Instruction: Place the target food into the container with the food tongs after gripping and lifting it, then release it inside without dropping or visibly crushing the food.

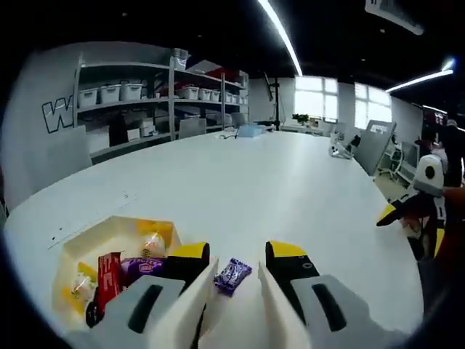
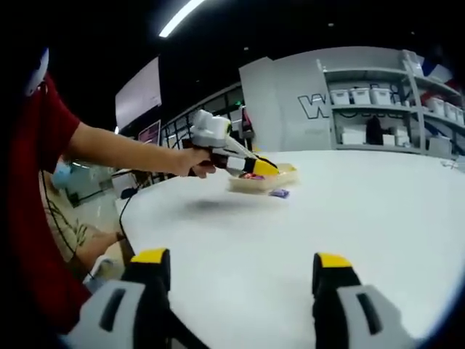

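A broad white table [image 1: 276, 189] carries everything, with storage shelves [image 1: 152, 94] against the far wall. Near its edge sits the shallow cream container [image 1: 87, 251], already holding several wrapped snacks. Just beside the container, on the bare tabletop, lies the target food, a small purple-wrapped candy [image 1: 232, 275], between the jaws of the left tongs [image 1: 236, 265], which stand wide and hold nothing. The right tongs [image 2: 236, 273] hang well apart over empty table, also wide and empty. By my reading, the grip, lift and release all remain to be done.
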